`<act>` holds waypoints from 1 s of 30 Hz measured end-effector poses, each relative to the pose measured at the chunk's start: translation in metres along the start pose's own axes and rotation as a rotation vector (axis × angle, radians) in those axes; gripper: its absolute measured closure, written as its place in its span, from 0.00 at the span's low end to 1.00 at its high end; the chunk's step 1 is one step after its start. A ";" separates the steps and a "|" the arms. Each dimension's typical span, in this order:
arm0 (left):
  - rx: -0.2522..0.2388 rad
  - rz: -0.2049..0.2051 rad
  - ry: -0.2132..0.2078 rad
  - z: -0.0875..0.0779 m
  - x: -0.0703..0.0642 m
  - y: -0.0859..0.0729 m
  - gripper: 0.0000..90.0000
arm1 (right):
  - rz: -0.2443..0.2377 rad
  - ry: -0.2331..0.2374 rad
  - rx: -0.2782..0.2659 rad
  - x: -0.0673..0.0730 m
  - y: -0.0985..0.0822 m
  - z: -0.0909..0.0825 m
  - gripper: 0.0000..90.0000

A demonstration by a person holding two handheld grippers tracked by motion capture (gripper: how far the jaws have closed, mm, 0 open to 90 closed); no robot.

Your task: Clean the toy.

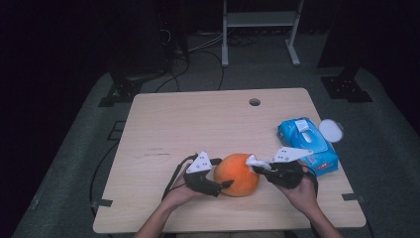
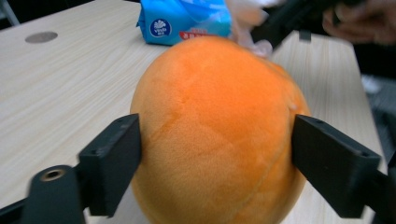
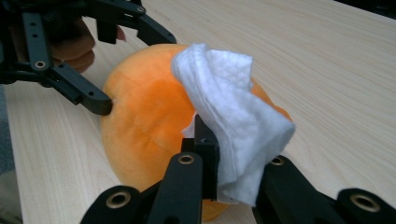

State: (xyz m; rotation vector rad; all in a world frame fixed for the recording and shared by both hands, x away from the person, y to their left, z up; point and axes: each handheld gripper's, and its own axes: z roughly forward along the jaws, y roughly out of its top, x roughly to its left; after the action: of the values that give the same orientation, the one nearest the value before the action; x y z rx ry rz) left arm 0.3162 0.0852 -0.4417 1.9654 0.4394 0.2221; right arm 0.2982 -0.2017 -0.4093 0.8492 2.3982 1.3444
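Wiping under way, lower centre of high view: right gripper (image 3: 219, 182) clamped on white wipe (image 3: 233, 121), pressed to orange plush fruit (image 1: 237, 174); left gripper (image 2: 215, 154) jaws apart, flanking fruit. Remaining surface apparently unwiped.

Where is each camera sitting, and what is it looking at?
High view: above the table, looking down; both forearms, left hand-held gripper, right hand-held gripper.
Left gripper view: on the left hand-held gripper, facing the orange plush ball between its jaws.
Right gripper view: on the right hand-held gripper, facing the white wipe it pinches against the ball.
All share the ball; two share the blue wipes pack.
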 end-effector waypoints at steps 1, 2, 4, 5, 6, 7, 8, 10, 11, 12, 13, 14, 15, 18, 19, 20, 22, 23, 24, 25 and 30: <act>0.003 0.005 0.003 0.001 0.000 0.000 0.18 | 0.000 0.002 -0.001 0.002 0.001 0.001 0.92; -0.002 0.018 0.007 0.002 -0.003 0.000 0.23 | -0.008 0.011 -0.004 0.006 0.003 0.002 0.92; 0.007 0.070 0.011 0.003 -0.008 0.002 0.29 | -0.030 0.044 -0.012 0.016 0.008 0.007 0.92; 0.016 0.091 0.015 0.002 -0.010 0.004 0.29 | -0.050 0.056 -0.015 0.022 0.011 0.010 0.92; 0.019 0.101 0.015 0.002 -0.012 0.003 0.29 | -0.069 0.060 -0.013 0.027 0.013 0.011 0.92; 0.018 0.102 0.011 0.001 -0.011 0.003 0.29 | -0.087 0.059 -0.013 0.029 0.015 0.012 0.92; 0.014 0.092 0.001 0.000 -0.010 0.002 0.29 | -0.087 0.063 -0.012 0.029 0.014 0.012 0.92; 0.007 0.032 -0.015 -0.001 -0.004 0.001 0.22 | -0.064 0.072 -0.012 0.025 0.011 0.011 0.92; 0.004 -0.012 -0.027 -0.001 0.000 0.000 0.18 | -0.059 0.067 -0.010 0.023 0.009 0.011 0.92; 0.004 -0.049 -0.025 0.000 0.004 -0.001 0.15 | -0.053 0.061 -0.006 0.021 0.008 0.010 0.92; 0.004 -0.071 -0.025 0.000 0.006 -0.002 0.15 | -0.048 0.055 -0.005 0.018 0.007 0.009 0.92; 0.001 -0.077 -0.026 0.000 0.007 -0.003 0.19 | -0.040 0.049 -0.004 0.015 0.006 0.008 0.92; -0.002 -0.060 -0.022 0.000 0.005 -0.003 0.24 | -0.029 0.048 -0.006 0.013 0.005 0.007 0.92; 0.010 0.011 -0.004 0.001 -0.004 0.003 0.33 | -0.024 0.055 -0.017 0.015 0.006 0.007 0.92; 0.017 0.037 -0.004 0.002 -0.007 0.005 0.34 | -0.028 0.061 -0.024 0.019 0.008 0.008 0.92; 0.027 0.063 -0.005 0.003 -0.011 0.006 0.34 | -0.036 0.076 -0.034 0.023 0.011 0.008 0.92; 0.031 0.101 -0.010 0.004 -0.016 0.006 0.34 | -0.067 0.088 -0.048 0.031 0.015 0.009 0.92; 0.037 0.113 -0.007 0.004 -0.017 0.007 0.34 | -0.080 0.087 -0.050 0.034 0.017 0.009 0.92; 0.038 0.111 -0.004 0.003 -0.017 0.006 0.35 | -0.084 0.080 -0.048 0.035 0.016 0.009 0.92; 0.038 0.111 -0.005 0.003 -0.016 0.006 0.35 | -0.084 0.074 -0.045 0.033 0.015 0.009 0.92; 0.037 0.111 -0.004 0.003 -0.016 0.004 0.35 | -0.040 -0.007 -0.033 0.011 0.010 0.001 0.92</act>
State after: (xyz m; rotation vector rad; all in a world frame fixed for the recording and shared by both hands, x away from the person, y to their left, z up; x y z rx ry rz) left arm 0.3039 0.0748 -0.4382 2.0282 0.3340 0.2824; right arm 0.2932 -0.1904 -0.4012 0.7916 2.3680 1.3602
